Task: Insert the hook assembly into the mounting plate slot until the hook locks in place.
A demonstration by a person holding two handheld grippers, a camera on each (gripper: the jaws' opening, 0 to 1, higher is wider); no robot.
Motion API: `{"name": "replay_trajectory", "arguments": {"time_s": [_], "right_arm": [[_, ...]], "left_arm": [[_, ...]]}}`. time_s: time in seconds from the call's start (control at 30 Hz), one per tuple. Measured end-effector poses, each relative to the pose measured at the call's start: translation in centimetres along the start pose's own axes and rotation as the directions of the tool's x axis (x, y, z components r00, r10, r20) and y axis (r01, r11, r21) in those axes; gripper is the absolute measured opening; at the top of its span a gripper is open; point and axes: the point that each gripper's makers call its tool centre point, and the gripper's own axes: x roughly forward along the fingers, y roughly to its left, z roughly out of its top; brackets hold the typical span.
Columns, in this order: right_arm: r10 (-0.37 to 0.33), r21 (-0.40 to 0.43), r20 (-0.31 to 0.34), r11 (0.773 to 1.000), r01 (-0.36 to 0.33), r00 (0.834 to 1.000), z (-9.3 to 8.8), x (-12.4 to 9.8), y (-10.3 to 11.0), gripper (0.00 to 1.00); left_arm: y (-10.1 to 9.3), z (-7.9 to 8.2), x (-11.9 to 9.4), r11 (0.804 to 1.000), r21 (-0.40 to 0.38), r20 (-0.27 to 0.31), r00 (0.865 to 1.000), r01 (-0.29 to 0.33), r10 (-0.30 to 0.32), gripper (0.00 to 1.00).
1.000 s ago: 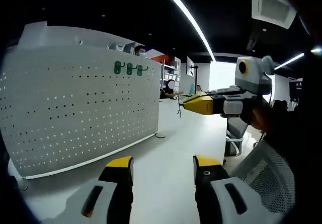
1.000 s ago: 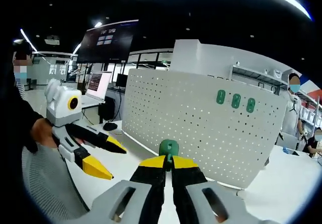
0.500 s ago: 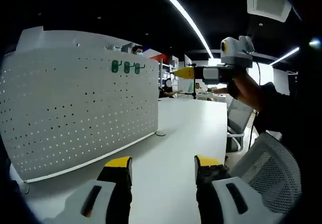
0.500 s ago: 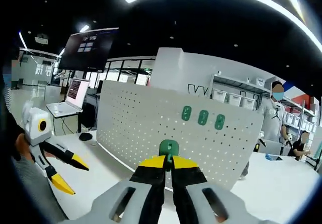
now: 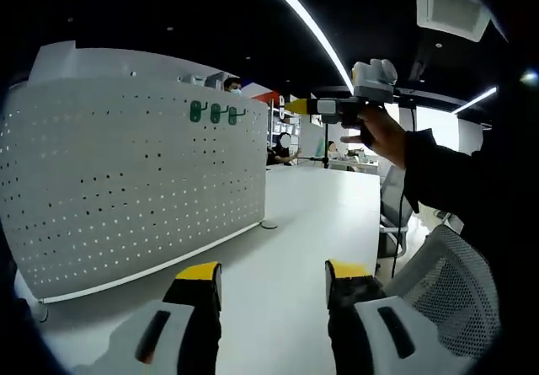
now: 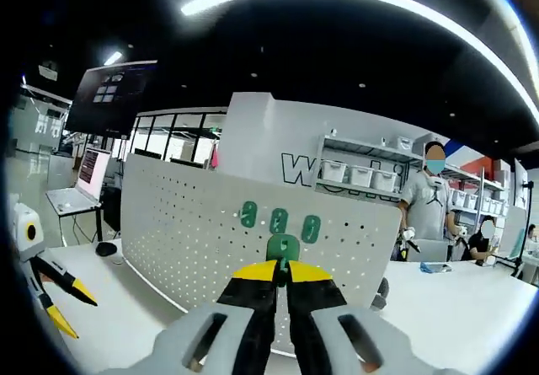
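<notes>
An office-like lab: white desks, a laptop, storage shelves, strip lighting.

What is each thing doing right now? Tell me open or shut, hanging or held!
Left gripper: open, holding nothing.
Right gripper: shut on the green hook.
Three green hooks: hanging in a row on the pegboard.
Pegboard: standing upright on the white table.
Laptop: open, screen lit.

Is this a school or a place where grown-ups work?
Probably an open office or lab: a laptop on a desk, storage shelves with bins, a mesh office chair, and a big white table holding a pegboard.
</notes>
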Motion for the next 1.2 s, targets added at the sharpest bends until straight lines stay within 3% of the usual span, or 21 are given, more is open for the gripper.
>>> {"name": "replay_trajectory", "arguments": {"time_s": [0.27,0.5,1.2], "right_arm": [[-0.066,0.009,0.015,0.998,0.066,0.998,0.4,3.0,-3.3,0.01],[-0.102,0.017,-0.001,0.995,0.102,0.995,-0.3,5.4,-5.1,0.01],[-0.114,0.005,-0.027,0.993,0.114,0.993,-1.6,10.2,-7.0,0.01]], "left_arm": [[0.1,-0.2,0.1,1.000,-0.005,-0.008,1.000,0.004,-0.004,0.50],[0.3,-0.3,0.1,1.000,-0.008,-0.009,1.000,0.004,-0.004,0.50],[0.4,-1.0,0.1,1.000,-0.015,-0.034,0.999,0.002,-0.003,0.49]]}}
